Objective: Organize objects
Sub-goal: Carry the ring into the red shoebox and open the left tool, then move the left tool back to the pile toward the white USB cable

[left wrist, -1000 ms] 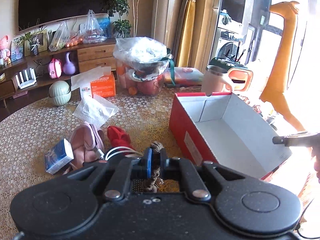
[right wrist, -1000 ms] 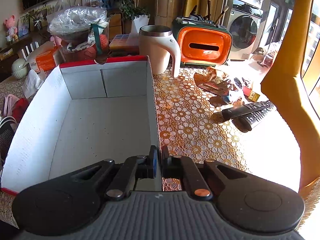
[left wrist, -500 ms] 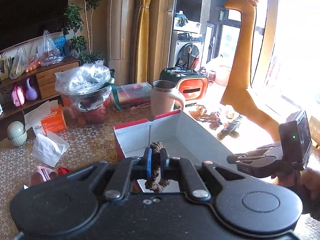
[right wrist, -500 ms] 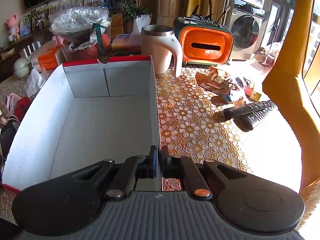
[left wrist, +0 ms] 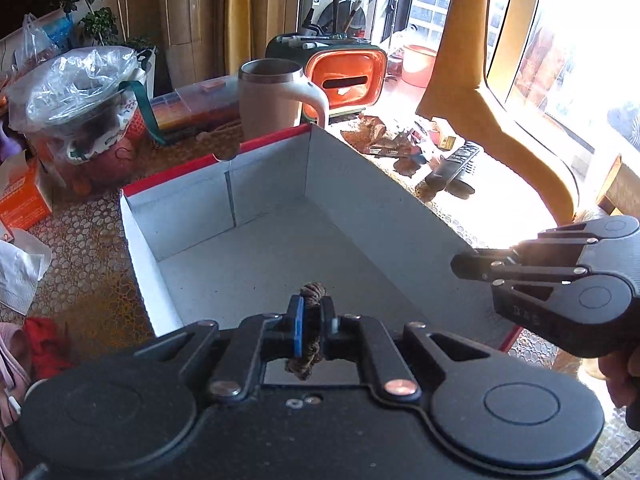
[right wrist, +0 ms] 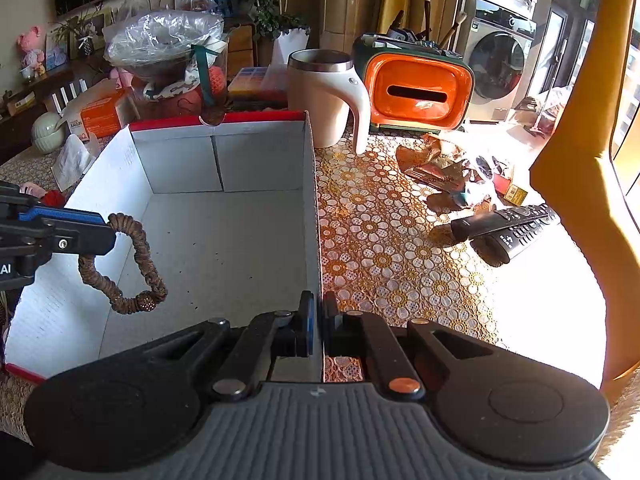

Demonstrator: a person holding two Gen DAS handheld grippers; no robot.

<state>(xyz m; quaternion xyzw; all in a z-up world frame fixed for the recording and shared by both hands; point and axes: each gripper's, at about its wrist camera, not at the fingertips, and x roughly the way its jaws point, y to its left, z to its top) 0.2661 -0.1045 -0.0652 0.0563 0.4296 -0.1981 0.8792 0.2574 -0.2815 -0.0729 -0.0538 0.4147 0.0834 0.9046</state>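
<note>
My left gripper [left wrist: 311,312] is shut on a brown braided hair tie [left wrist: 310,336] and holds it above the inside of the open red box with white walls [left wrist: 384,208]. In the right wrist view the hair tie [right wrist: 132,264] hangs as a loop from the left gripper [right wrist: 98,232] over the box floor. My right gripper [right wrist: 318,328] is shut on the right wall of the box [right wrist: 312,216]; it also shows in the left wrist view [left wrist: 460,266] at that wall.
A beige mug [right wrist: 328,100], an orange tissue holder [right wrist: 416,92] and a bagged bowl [right wrist: 168,48] stand behind the box. Two remotes [right wrist: 508,228] and wrappers [right wrist: 444,168] lie to the right. Tissue [left wrist: 18,268], red cloth [left wrist: 48,344] and an orange carton [left wrist: 24,196] lie to the left.
My left gripper has carried the hair tie from the table on the left up and rightward over the box. The right gripper has kept its hold on the box wall.
</note>
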